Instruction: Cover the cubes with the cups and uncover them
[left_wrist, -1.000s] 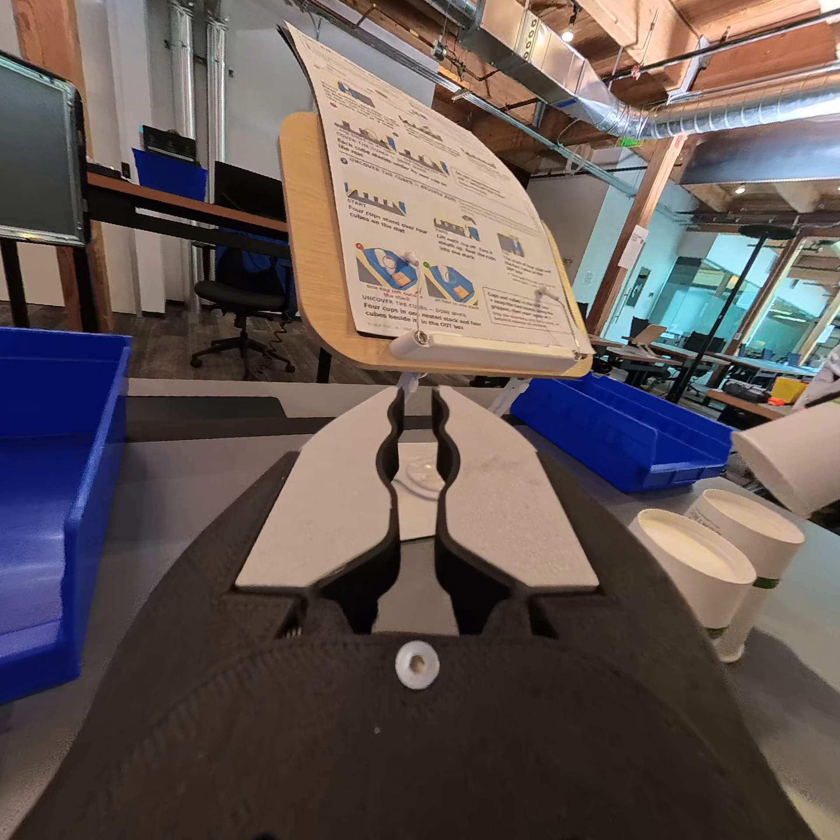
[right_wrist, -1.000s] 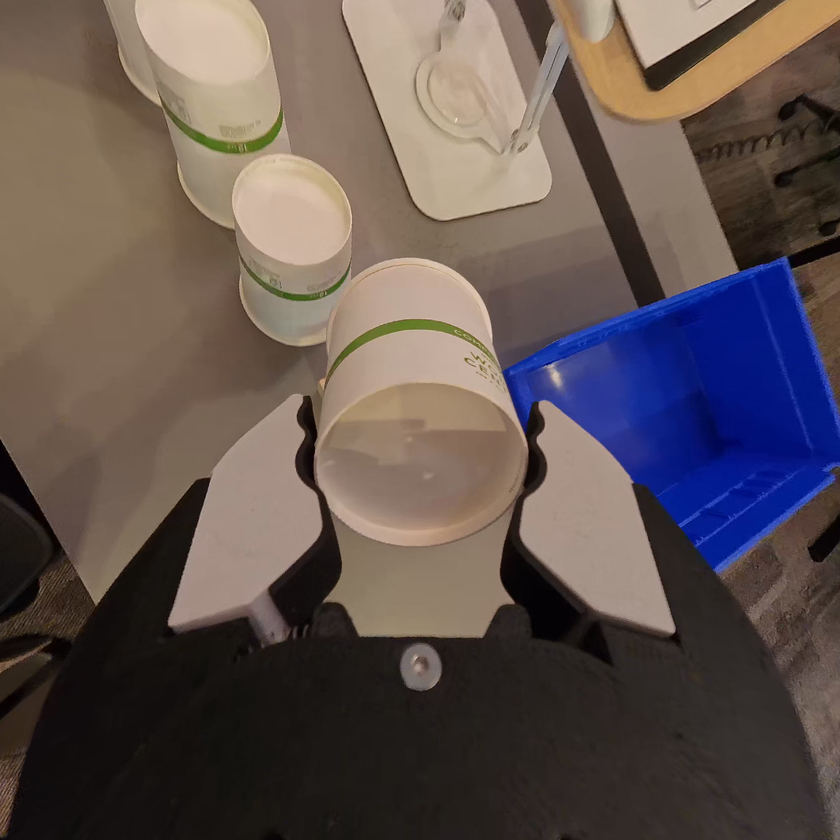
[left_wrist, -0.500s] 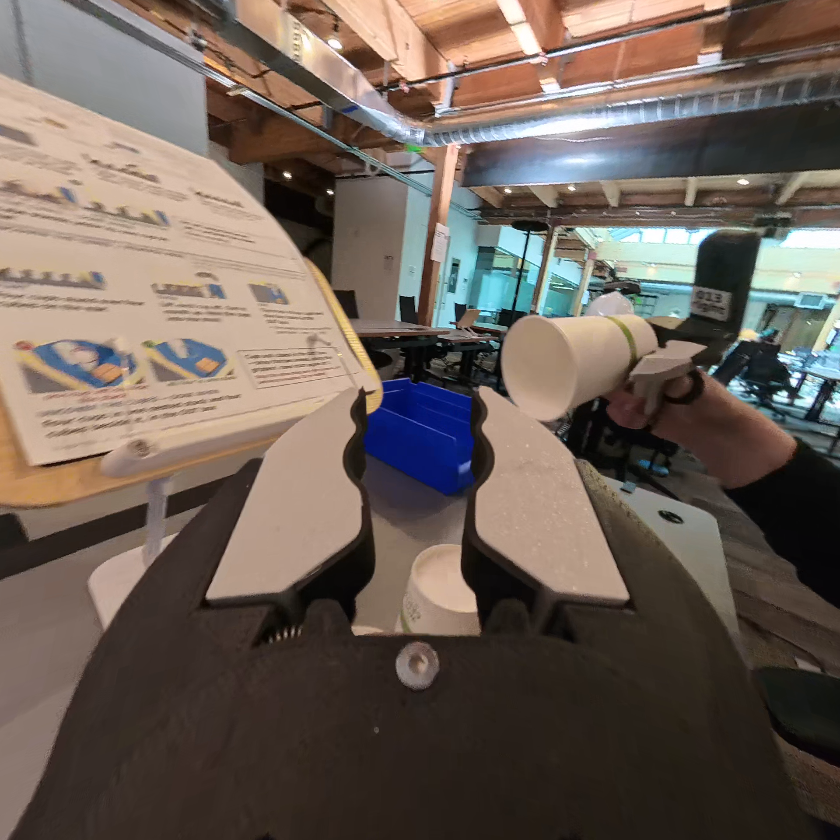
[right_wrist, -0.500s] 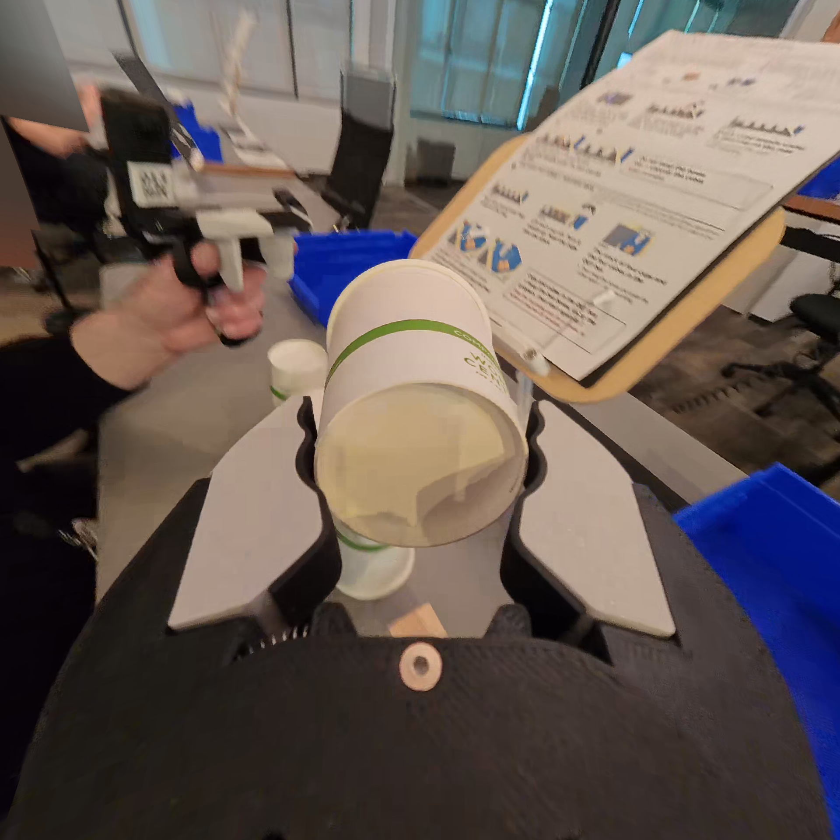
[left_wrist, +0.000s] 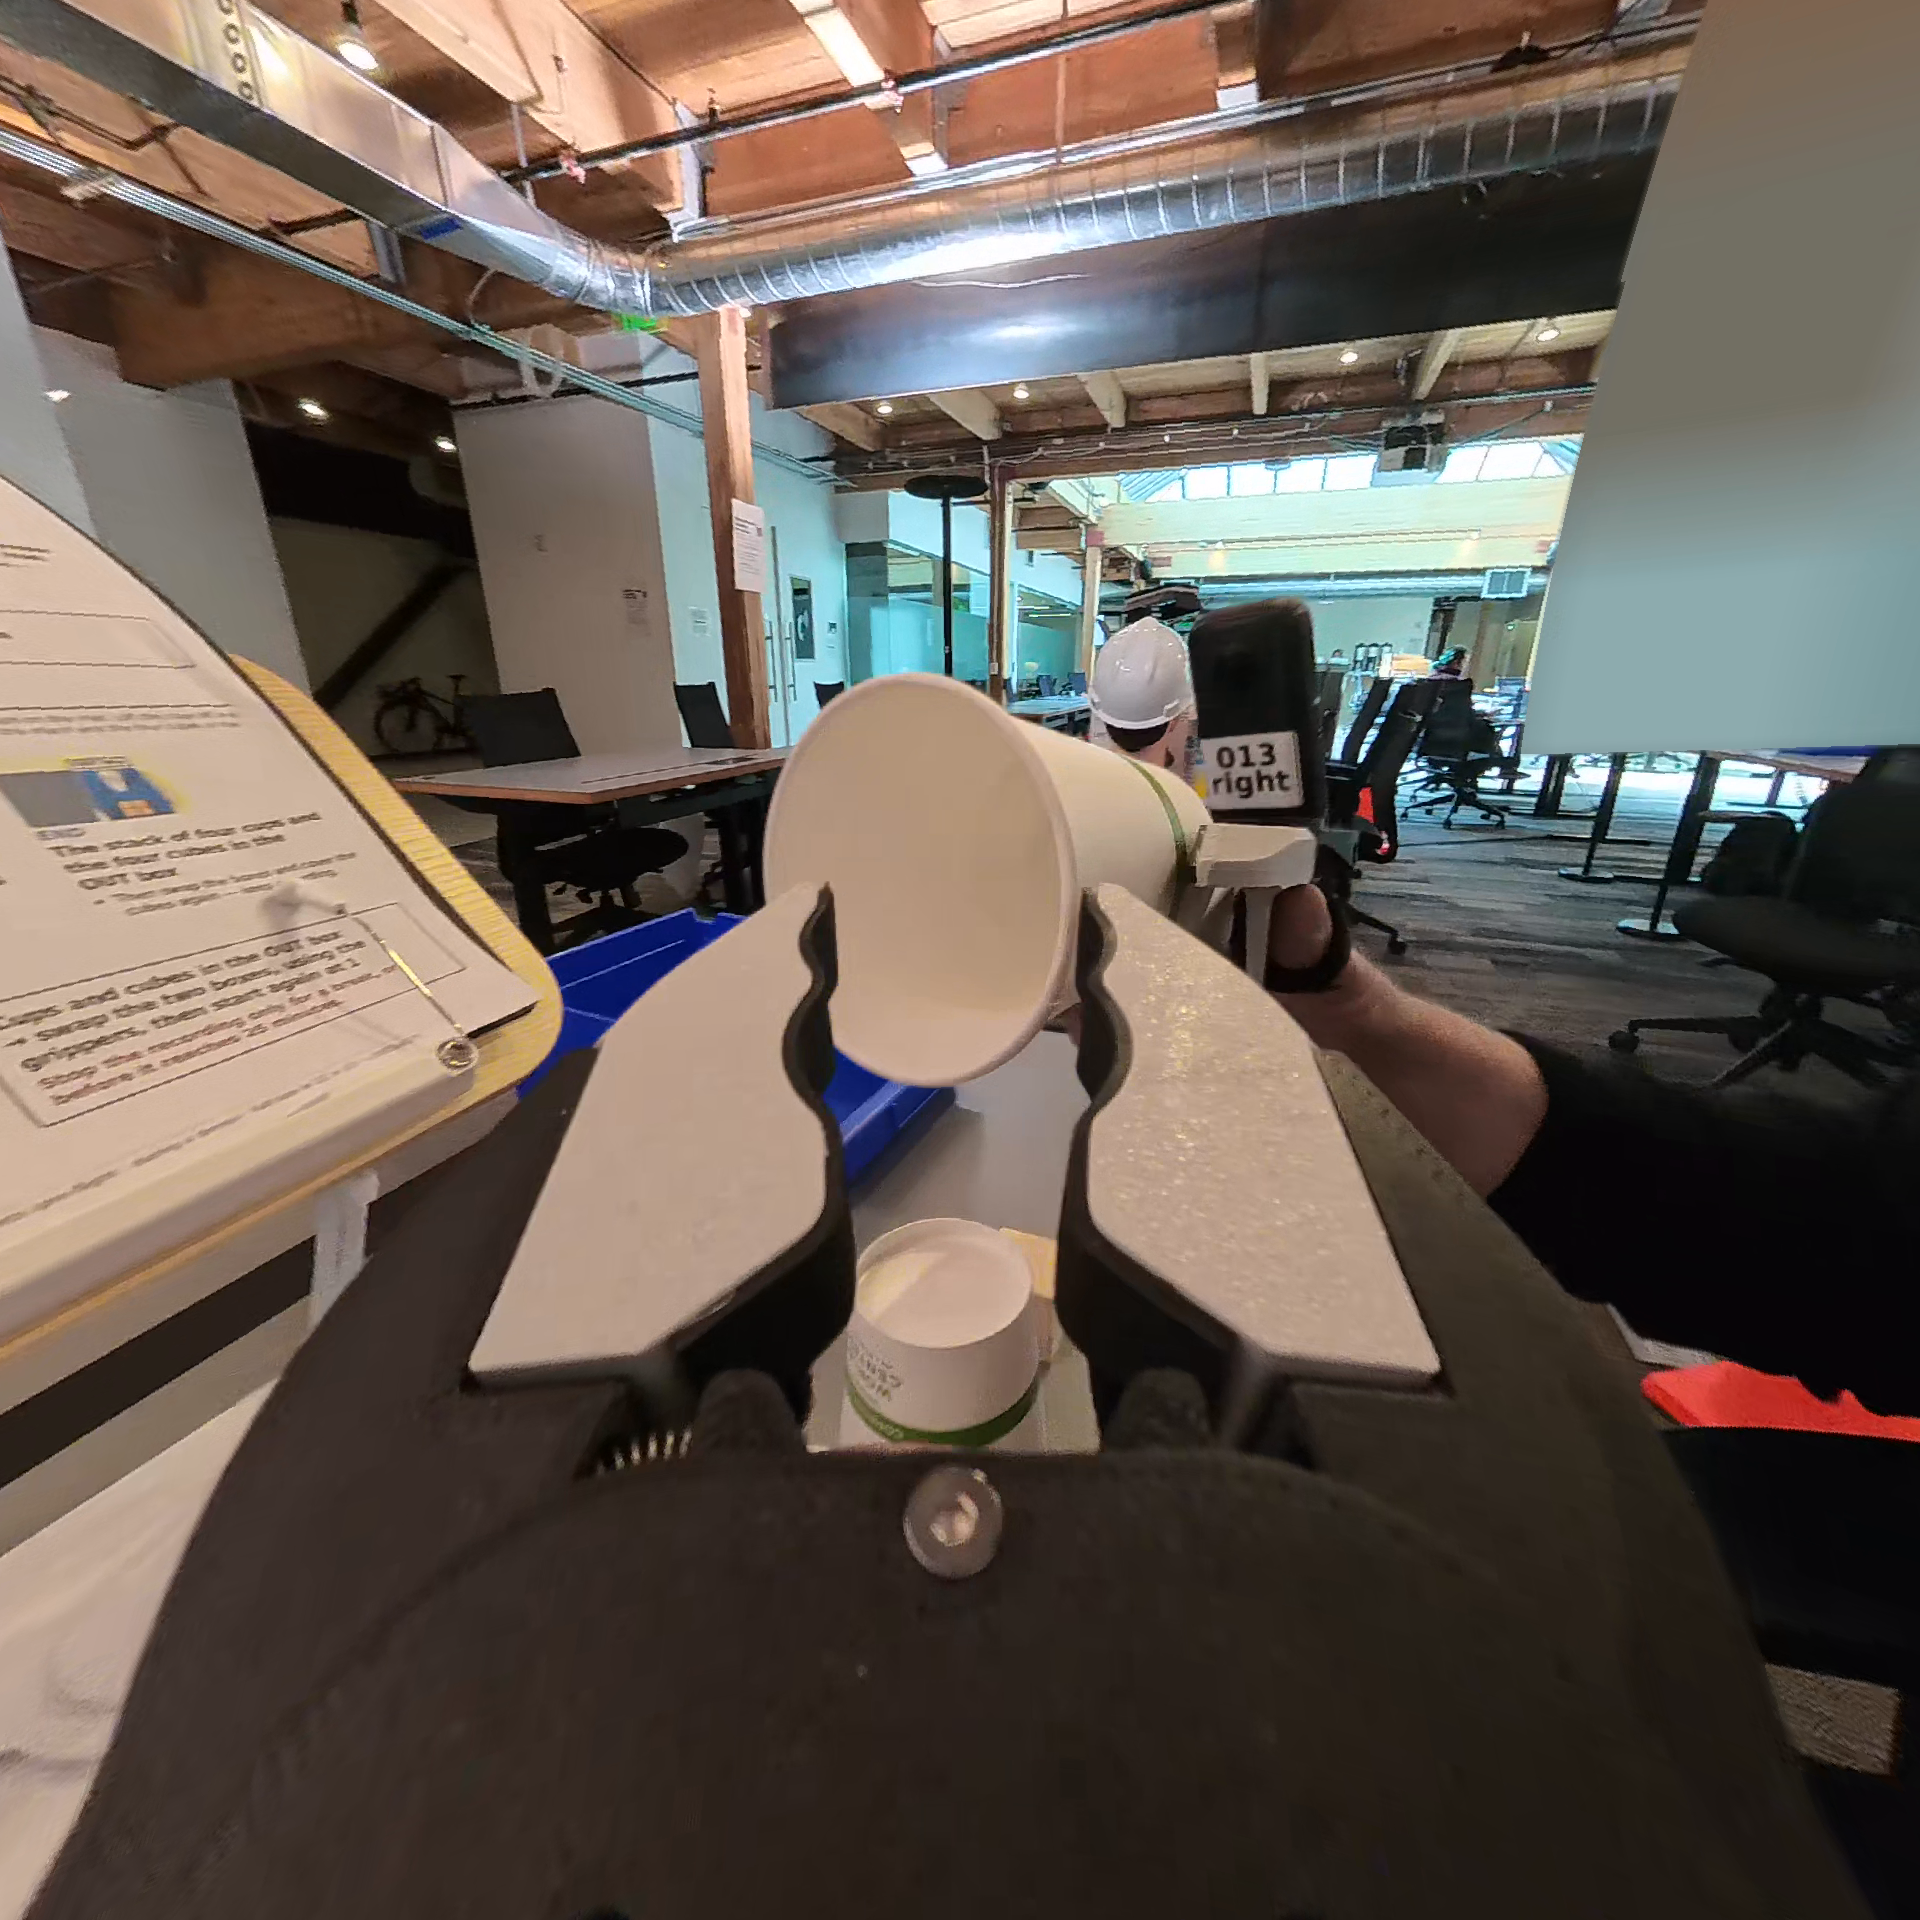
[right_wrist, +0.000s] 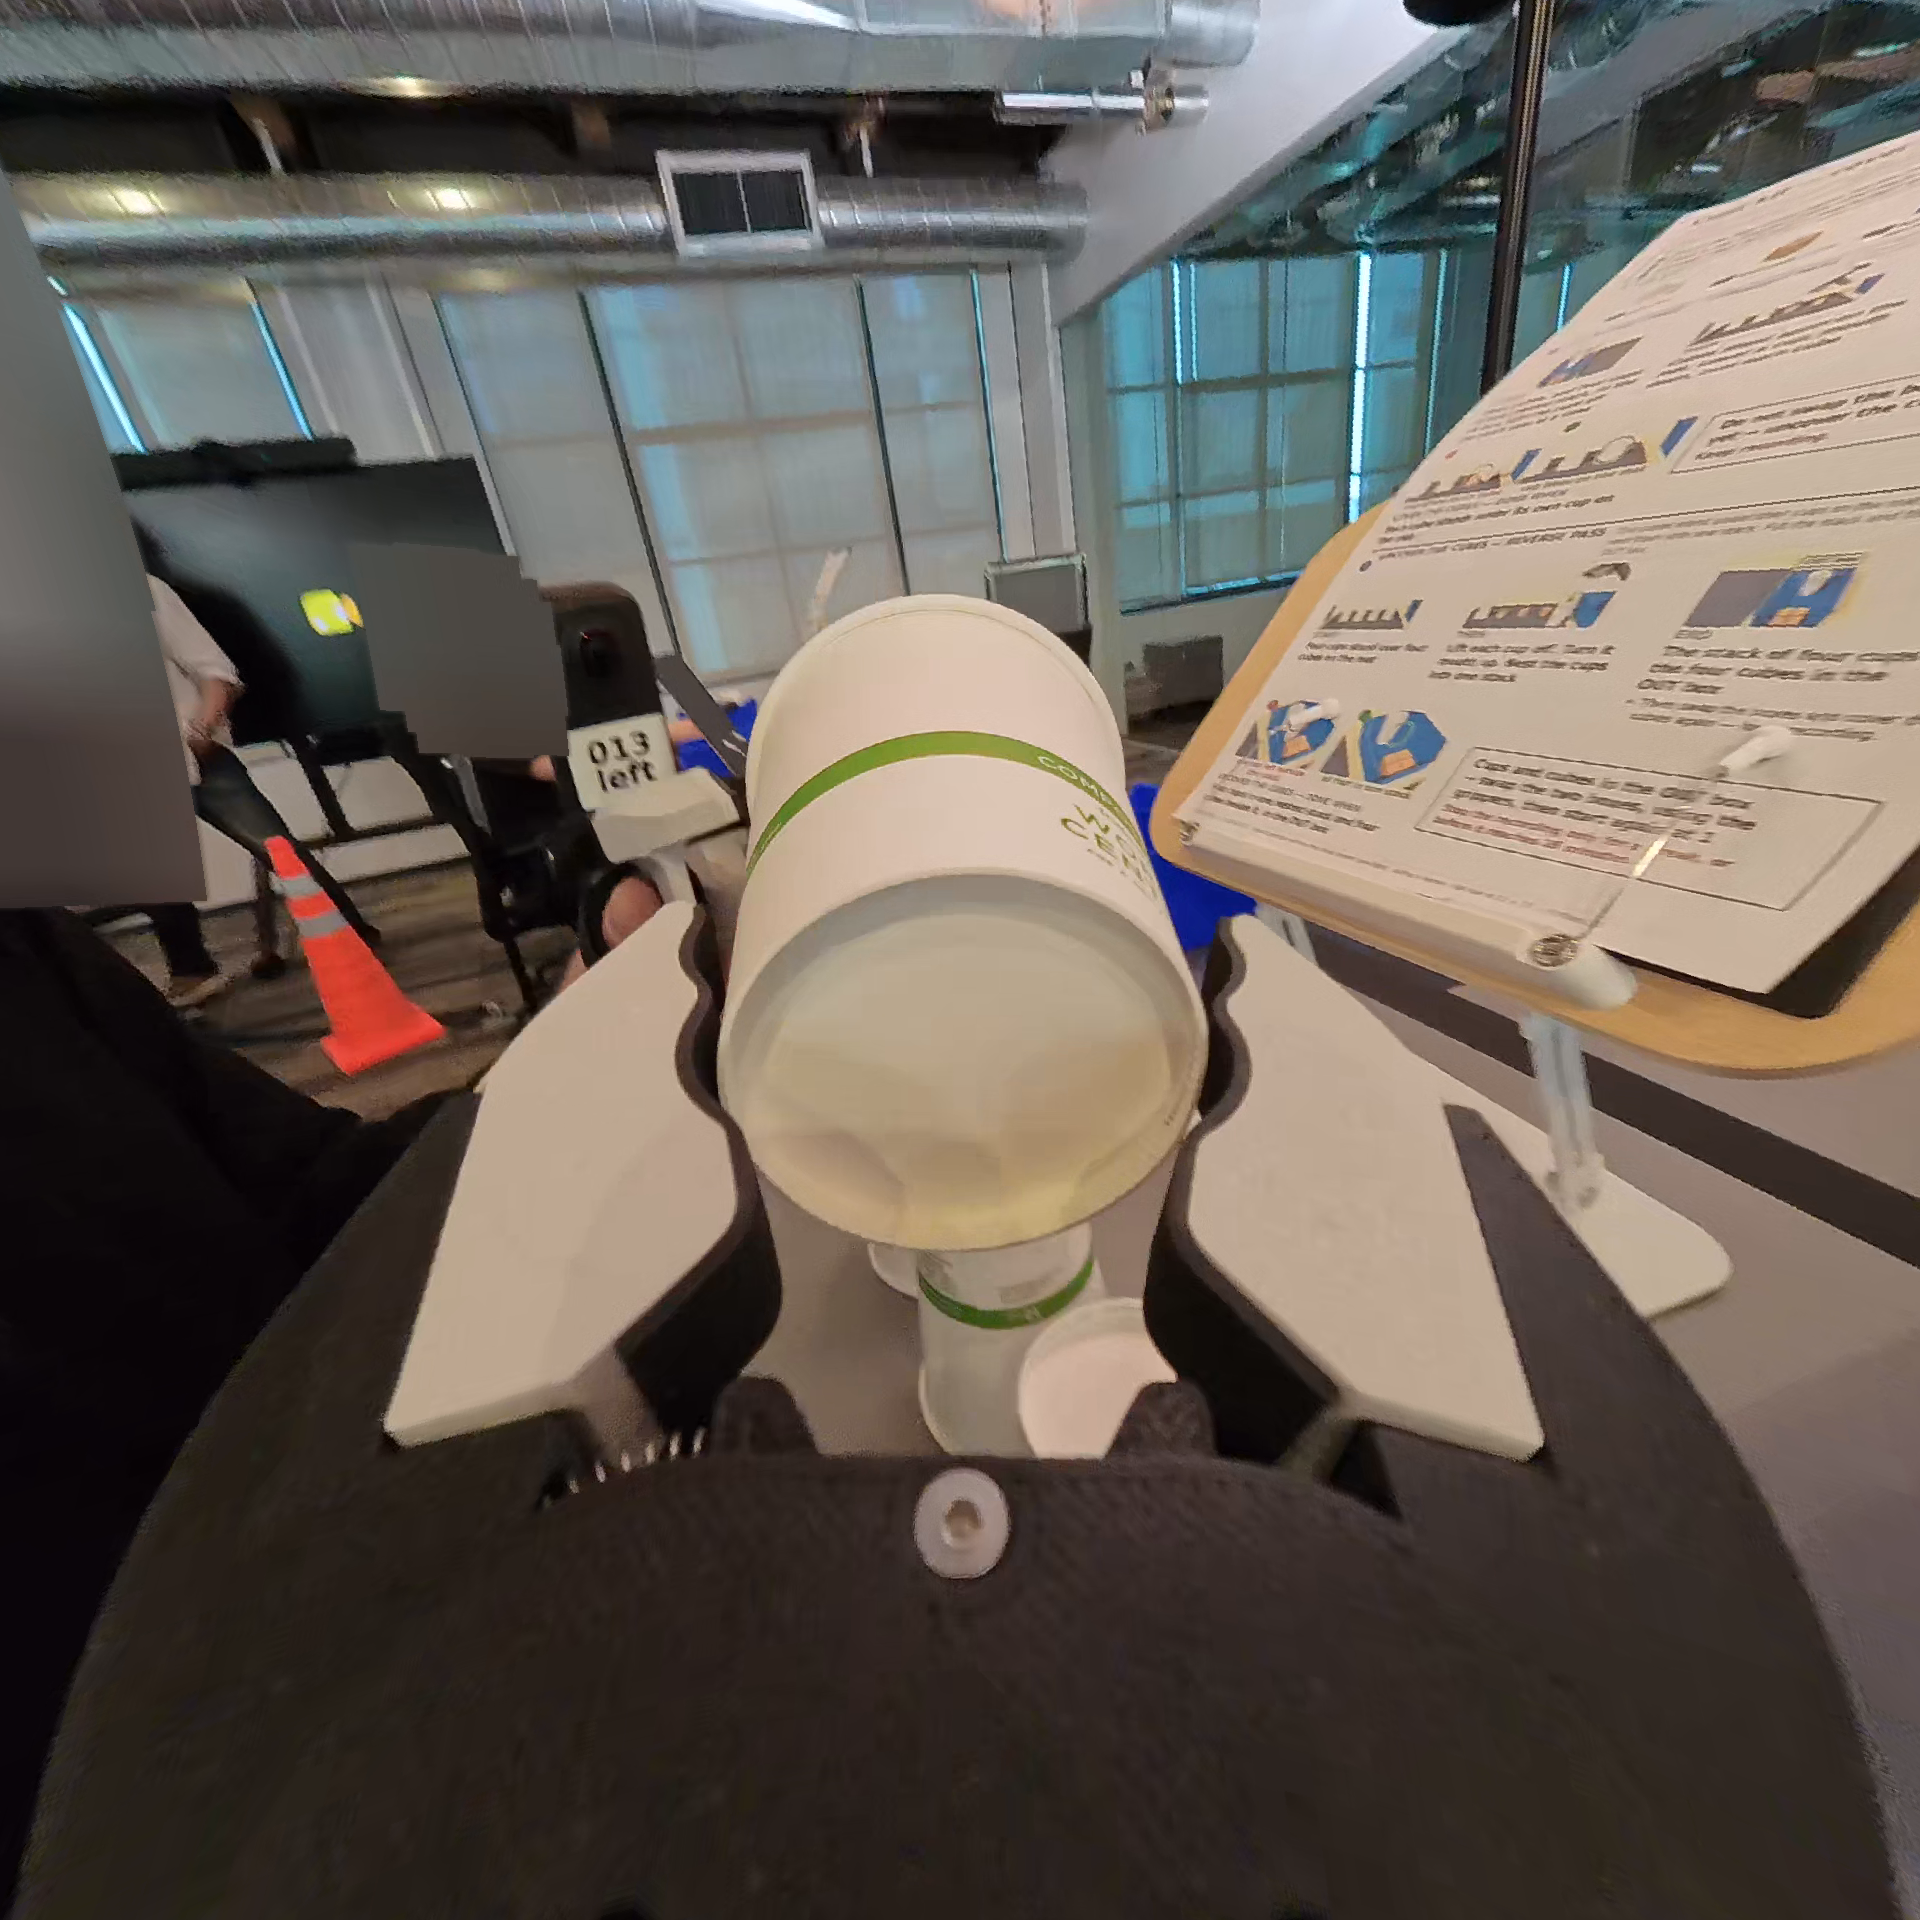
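My right gripper (right_wrist: 961, 935) is shut on a white paper cup with a green band (right_wrist: 935, 790) and holds it on its side in the air, base toward its camera. In the left wrist view the cup's open mouth (left_wrist: 925, 894) faces me, its rim level with the tips of my open left gripper (left_wrist: 951, 914). I cannot tell whether the tips touch it. The right gripper (left_wrist: 1236, 862) grips the cup's base end there. Below, upside-down cups stand on the grey table (left_wrist: 940, 1340) (right_wrist: 1003, 1320) (right_wrist: 1091, 1382). A pale corner beside one may be a cube (left_wrist: 1029, 1242).
A tilted wooden stand with an instruction sheet (left_wrist: 208, 935) (right_wrist: 1558, 727) rises over the table's far side. A blue bin (left_wrist: 644, 966) lies behind it. A person's hand and dark sleeve (left_wrist: 1455, 1091) hold the right gripper. An orange cone (right_wrist: 343, 987) and office chairs stand beyond the table.
The right gripper has lifted the cup off the table and turned it level. My left gripper has swung right toward it and opened wider. The cup's mouth now sits at its fingertips.
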